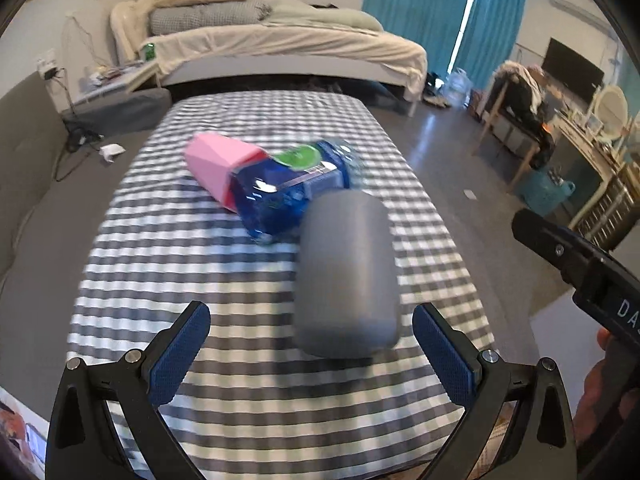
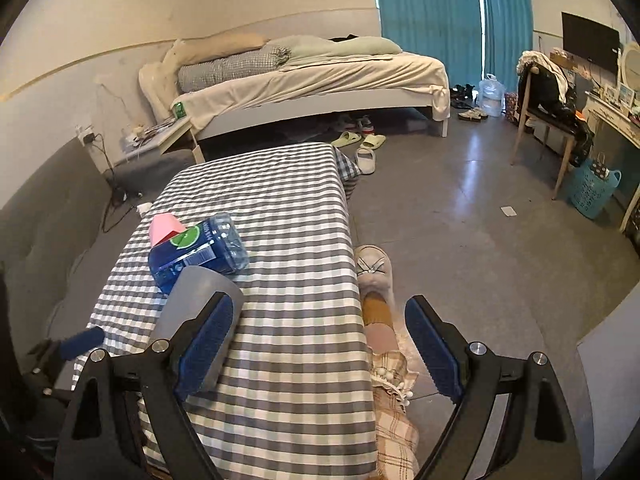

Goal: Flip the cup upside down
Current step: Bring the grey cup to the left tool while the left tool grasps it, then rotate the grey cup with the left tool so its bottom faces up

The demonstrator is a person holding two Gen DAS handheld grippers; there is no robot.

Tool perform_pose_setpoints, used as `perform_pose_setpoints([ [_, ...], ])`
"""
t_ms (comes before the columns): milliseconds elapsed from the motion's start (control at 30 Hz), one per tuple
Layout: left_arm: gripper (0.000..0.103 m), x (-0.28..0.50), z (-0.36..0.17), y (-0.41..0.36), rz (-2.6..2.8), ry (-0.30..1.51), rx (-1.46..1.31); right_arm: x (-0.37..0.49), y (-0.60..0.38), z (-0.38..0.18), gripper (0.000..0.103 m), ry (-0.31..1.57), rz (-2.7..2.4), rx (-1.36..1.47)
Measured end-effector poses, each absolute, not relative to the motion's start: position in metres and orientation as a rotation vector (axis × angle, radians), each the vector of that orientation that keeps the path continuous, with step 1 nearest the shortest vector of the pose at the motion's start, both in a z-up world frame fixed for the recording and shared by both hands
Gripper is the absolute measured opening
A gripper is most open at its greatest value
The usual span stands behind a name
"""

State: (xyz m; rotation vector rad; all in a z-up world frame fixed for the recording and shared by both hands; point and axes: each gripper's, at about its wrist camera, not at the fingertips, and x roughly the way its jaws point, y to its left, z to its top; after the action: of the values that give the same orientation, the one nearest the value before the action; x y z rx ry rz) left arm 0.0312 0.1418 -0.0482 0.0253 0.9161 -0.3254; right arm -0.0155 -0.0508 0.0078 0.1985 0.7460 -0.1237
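A grey cup point(image 1: 347, 276) stands mouth down on the checked tablecloth point(image 1: 200, 272), its closed base up. My left gripper point(image 1: 311, 350) is open and empty; the cup stands just beyond its fingertips, nearer the right finger point(image 1: 442, 354), and touches neither. In the right wrist view the cup point(image 2: 200, 304) shows partly behind my left finger point(image 2: 208, 344). My right gripper point(image 2: 320, 348) is open and empty, over the table's right edge and the floor. Its black body shows in the left wrist view point(image 1: 576, 264).
A blue water bottle point(image 1: 288, 188) lies on its side behind the cup, against a pink box point(image 1: 220, 164). The table's right edge point(image 2: 356, 264) drops to the floor, where my slippered foot point(image 2: 374, 268) stands. A grey sofa point(image 2: 48, 216) runs along the left.
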Motion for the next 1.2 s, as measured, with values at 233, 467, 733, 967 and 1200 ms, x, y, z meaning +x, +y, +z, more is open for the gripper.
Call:
perform_pose_setpoints([
  [233,0.103,0.039,-0.073,0.116,-0.387,0.984,0.074,-0.007,-0.055,-0.007,0.088,0.792,-0.124,0.205],
  [467,0.072,0.049,-0.092,0.118,-0.419,1.046,0.07,0.004,-0.057,-0.022,0.088,0.837,-0.141,0.221],
  [733,0.072,0.037,-0.067,0.141,-0.448,0.959,0.073,0.015,-0.036,-0.027,0.088,0.865,-0.125,0.177],
  [967,0.071,0.035,-0.038,0.182,-0.418,0.876,0.008,0.014,-0.026,-0.025,0.088,0.866,-0.129,0.163],
  [1200,0.07,0.037,-0.038,0.193,-0.406,0.868,-0.005,0.012,-0.013,-0.019,0.088,0.857,-0.112,0.119],
])
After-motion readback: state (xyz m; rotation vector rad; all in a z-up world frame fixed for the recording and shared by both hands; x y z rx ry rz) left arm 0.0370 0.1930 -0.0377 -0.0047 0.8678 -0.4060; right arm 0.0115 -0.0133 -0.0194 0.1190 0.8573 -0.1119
